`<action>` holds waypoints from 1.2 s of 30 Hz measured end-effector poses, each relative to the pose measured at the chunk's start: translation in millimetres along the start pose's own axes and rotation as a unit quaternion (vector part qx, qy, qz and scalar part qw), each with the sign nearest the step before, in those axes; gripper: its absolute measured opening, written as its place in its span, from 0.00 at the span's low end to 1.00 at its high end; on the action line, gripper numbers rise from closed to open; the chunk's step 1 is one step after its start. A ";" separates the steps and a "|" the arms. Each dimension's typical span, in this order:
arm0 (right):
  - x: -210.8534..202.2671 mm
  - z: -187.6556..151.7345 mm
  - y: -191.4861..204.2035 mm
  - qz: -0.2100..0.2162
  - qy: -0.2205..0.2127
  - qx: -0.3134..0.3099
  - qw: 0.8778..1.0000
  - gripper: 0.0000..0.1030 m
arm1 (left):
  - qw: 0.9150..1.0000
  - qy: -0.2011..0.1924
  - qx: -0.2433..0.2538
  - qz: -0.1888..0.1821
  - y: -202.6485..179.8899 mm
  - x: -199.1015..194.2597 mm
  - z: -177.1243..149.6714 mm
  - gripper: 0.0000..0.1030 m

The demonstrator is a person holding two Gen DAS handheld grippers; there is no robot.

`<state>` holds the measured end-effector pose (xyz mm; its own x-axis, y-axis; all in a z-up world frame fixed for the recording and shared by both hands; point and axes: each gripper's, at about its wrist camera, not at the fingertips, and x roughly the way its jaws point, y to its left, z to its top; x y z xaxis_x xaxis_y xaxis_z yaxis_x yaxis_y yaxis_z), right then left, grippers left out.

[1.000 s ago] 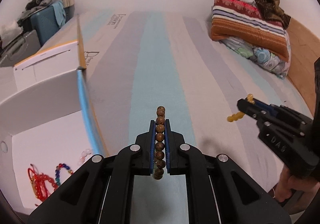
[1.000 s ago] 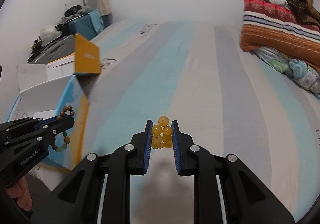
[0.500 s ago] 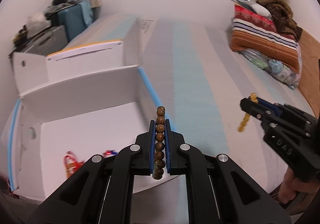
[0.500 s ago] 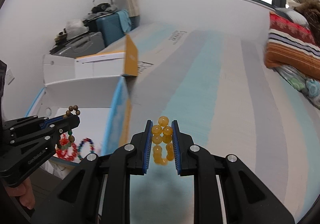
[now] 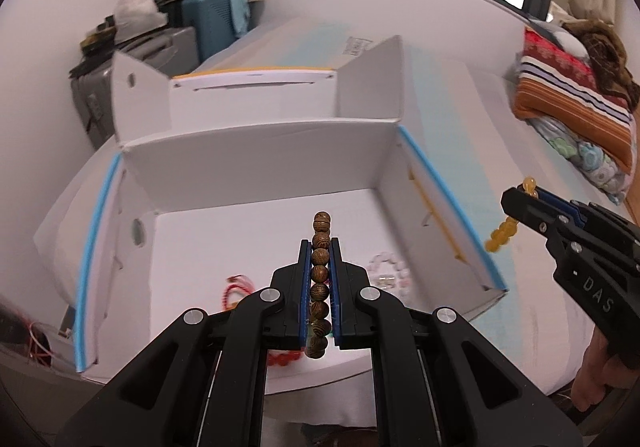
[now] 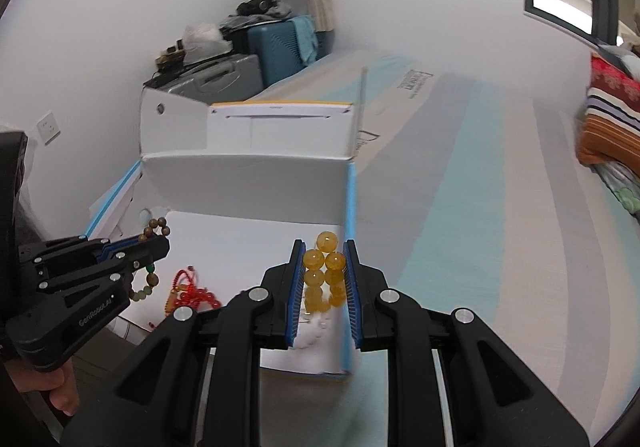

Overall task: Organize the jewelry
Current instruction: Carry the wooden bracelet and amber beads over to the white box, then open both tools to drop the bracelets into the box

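Both hands are carrying jewelry to the open white cardboard box with blue-edged walls (image 5: pixel 256 151) that sits on the pale striped bed cover (image 6: pixel 500 207), so the step in hand looks like delivery rather than pickup. The left gripper (image 5: pixel 320 287) has its blue-padded fingers pressed together on a bracelet of round brown wooden beads with visible grain (image 5: pixel 321 287), held as a straight upright row that sticks out past the tips and hangs over the box floor. The right gripper (image 6: pixel 324 279) is clamped on a bracelet of glossy, translucent amber-yellow beads (image 6: pixel 324 267), bunched in a double row between its ribbed blue pads; it sits right at the box's near blue-edged wall (whether fully over the inside, I cannot tell). Already lying on the smooth white floor of the box are a red beaded strand with cord (image 6: pixel 192 293) and a clear, glassy bead bracelet (image 5: pixel 390 273). The next move probably calls for lowering each gripper over a bare patch of floor and parting the fingers, the right one first clearing that wall.
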<state>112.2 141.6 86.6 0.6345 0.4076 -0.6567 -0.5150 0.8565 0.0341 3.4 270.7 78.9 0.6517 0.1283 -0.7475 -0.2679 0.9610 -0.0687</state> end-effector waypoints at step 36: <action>42.7 -15.2 42.2 -0.001 0.023 0.009 1.000 0.77 | 0.998 -0.029 -0.016 0.057 53.4 -4.7 -34.1 0.67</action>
<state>108.8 190.4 48.5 0.6084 0.3918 -0.6902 -0.5033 0.8629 0.0462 -38.2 313.0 56.2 0.6548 0.2517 -0.7127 -0.3654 0.9308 -0.0070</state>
